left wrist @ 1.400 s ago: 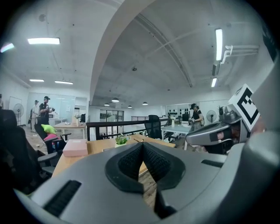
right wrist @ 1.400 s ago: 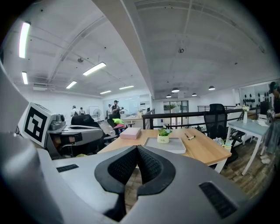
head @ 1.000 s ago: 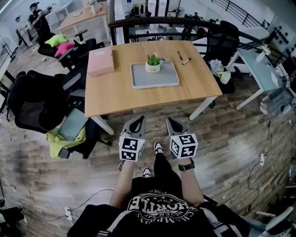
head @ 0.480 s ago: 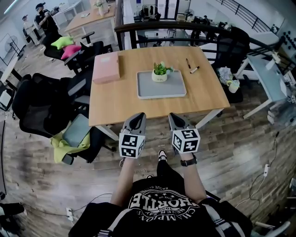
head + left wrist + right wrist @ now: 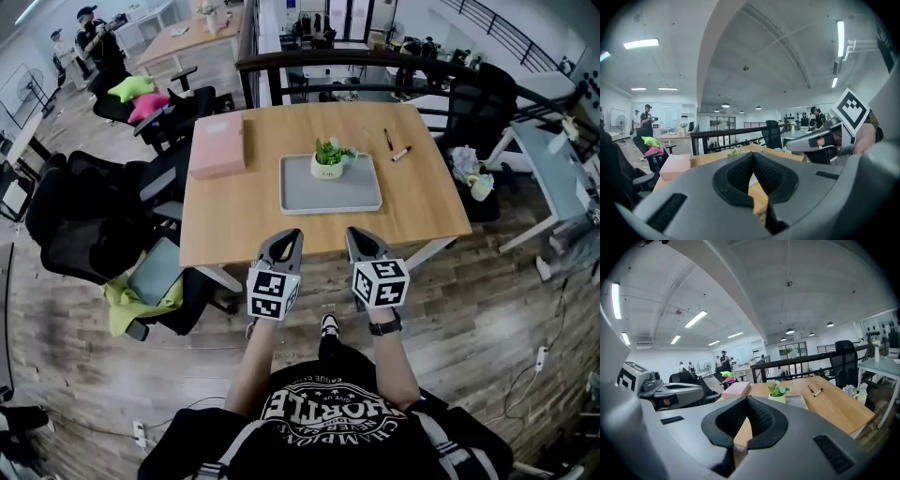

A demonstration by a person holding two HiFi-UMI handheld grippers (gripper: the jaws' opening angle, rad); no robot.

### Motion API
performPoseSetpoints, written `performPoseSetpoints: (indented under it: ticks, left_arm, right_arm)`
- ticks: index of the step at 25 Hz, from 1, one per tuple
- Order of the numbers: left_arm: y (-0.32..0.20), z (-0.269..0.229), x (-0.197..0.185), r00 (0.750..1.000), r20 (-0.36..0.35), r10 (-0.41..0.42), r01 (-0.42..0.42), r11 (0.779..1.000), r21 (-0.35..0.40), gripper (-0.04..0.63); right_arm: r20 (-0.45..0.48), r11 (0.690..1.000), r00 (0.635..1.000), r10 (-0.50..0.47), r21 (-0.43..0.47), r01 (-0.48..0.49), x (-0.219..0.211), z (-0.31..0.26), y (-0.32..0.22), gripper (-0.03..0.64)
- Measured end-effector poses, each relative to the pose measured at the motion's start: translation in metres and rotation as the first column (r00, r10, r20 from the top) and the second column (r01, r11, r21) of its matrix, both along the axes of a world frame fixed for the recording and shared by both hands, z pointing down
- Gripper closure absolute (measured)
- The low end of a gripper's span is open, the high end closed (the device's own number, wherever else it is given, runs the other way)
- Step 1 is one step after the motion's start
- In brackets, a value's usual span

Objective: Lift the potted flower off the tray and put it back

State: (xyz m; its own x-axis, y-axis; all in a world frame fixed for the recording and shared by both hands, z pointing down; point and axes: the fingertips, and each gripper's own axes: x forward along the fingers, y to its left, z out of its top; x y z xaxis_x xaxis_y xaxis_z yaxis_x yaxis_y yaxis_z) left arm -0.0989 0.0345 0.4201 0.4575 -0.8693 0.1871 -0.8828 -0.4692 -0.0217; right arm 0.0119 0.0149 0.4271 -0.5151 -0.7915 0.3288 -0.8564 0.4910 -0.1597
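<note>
I record the left gripper (image 5: 286, 244) and right gripper (image 5: 360, 242) empty, jaws together, at the table's (image 5: 234, 220) near edge. The potted flower (image 5: 327, 160) stands upright at the tray's (image 5: 354, 194) far end, at 12 o'clock, well apart. I judge the right marginally nearer.

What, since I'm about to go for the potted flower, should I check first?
1. The white pot of green flowering plant stands upright on the grey rectangular tray: ok.
2. The left gripper has its fingers open for the pot: not ok, shut and empty.
3. The right gripper has its fingers open: not ok, shut and empty.
4. The wooden table is bare between grippers and tray: ok.
5. The black pen and the marker lie apart from the tray: ok.
6. The pot is free to lift off: cannot tell.
</note>
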Motion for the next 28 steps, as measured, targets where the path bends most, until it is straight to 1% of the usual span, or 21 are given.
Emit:
performPoseSetpoints:
  ticks: [6,14,19,25,28]
  left_arm:
    - [-0.028,0.001,-0.004,0.999,-0.003,-0.042,0.042,0.999,-0.01,0.58]
    - [-0.058,0.011,0.016,0.999,-0.003,-0.041,0.041,0.999,-0.034,0.58]
    - [-0.077,0.02,0.021,0.998,0.01,-0.065,0.065,0.996,-0.057,0.58]
    - [-0.11,0.011,0.033,0.995,0.007,-0.1,0.1,0.995,-0.031,0.58]
    - [-0.118,0.017,0.05,0.995,-0.014,-0.098,0.098,0.995,-0.031,0.58]
  right_arm:
    - [0.008,1.0,1.0,-0.016,-0.003,0.016,0.007,0.0,-0.024,0.597]
    - [0.013,0.999,1.0,-0.017,-0.029,0.018,0.024,0.009,-0.06,0.597]
    - [0.03,0.997,0.998,-0.048,-0.064,0.05,0.026,0.021,-0.078,0.597]
    - [0.044,0.996,0.996,-0.079,-0.033,0.08,0.039,0.012,-0.111,0.597]
    - [0.07,0.998,0.997,-0.045,-0.05,0.048,0.054,0.017,-0.127,0.597]
